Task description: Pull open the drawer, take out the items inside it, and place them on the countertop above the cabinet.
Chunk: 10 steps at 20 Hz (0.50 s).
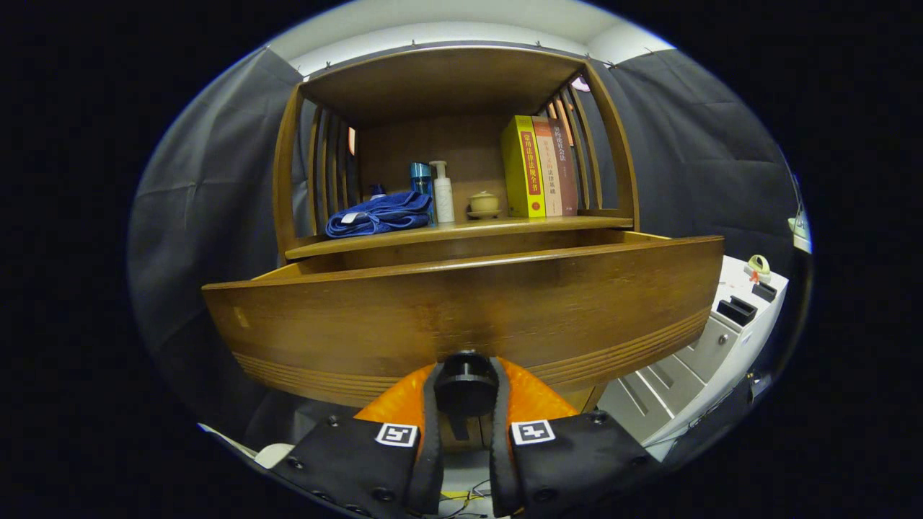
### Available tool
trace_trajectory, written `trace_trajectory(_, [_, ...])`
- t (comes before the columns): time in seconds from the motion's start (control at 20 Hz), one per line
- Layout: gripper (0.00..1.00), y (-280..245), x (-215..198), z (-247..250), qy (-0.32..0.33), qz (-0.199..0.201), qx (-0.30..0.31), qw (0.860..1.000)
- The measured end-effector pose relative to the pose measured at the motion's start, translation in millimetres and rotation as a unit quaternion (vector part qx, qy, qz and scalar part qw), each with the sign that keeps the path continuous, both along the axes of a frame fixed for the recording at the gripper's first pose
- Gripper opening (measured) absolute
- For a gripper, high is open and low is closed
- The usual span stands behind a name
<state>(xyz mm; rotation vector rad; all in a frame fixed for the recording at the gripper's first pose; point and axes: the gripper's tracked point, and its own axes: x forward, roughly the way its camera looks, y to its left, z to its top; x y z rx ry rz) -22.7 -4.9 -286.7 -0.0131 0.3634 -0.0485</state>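
the gripper sits low and centred, its two fingers closed on the dark round knob of the drawer, one finger on each side of it. the knob lies right between the fingers, so the pull line runs straight back along them, toward the person holding the gripper.

just beyond the knob, the drawer front spreads wide to both sides, its long axis lying across the fingers. the drawer looks partly drawn out: its top edge stands clear of the counter, and a strip of its side walls shows behind the front. what lies inside is hidden by the front panel, so i cannot tell the items.

farther on and above, the counter carries a folded blue cloth, a blue bottle, a white pump bottle, a small lidded cup and a row of books. the items' goal lies up and ahead of the drawer; bare counter seems to show along the front edge.
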Motion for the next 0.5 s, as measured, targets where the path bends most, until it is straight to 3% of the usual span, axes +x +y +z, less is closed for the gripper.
trace_trajectory(0.5, [0.34,-3.4,-6.3,-12.7,0.001,0.01,-0.015,1.0])
